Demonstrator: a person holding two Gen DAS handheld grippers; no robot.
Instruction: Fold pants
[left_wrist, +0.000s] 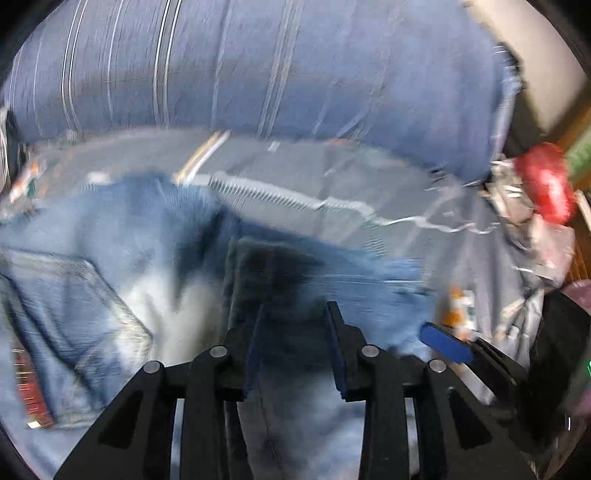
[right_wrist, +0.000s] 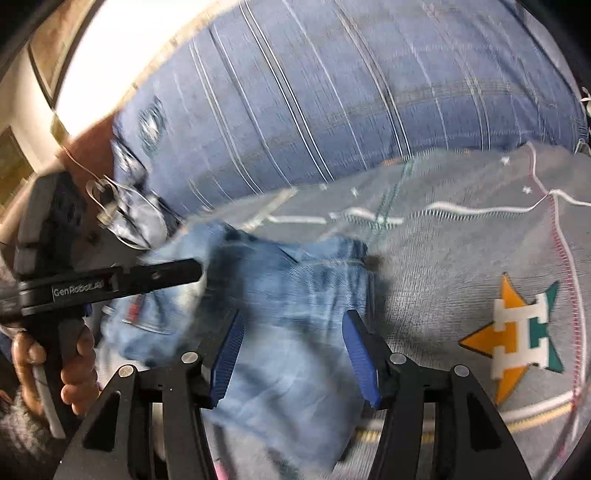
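Faded blue jeans (left_wrist: 122, 258) lie partly folded on a grey blanket (left_wrist: 332, 177); both views are motion-blurred. My left gripper (left_wrist: 295, 317) has its jaws apart with denim between and below them, a dark folded edge just ahead. My right gripper (right_wrist: 293, 325) is open wide over a pale fold of the jeans (right_wrist: 295, 295). The right gripper's blue pad (left_wrist: 445, 341) shows at the lower right of the left wrist view. The left gripper's body (right_wrist: 110, 280) and the hand holding it show at the left of the right wrist view.
A large blue striped pillow (left_wrist: 277, 66) lies behind the blanket. The blanket carries an orange and green star logo (right_wrist: 517, 332). A red bundle (left_wrist: 546, 181) and crumpled clutter sit at the right edge.
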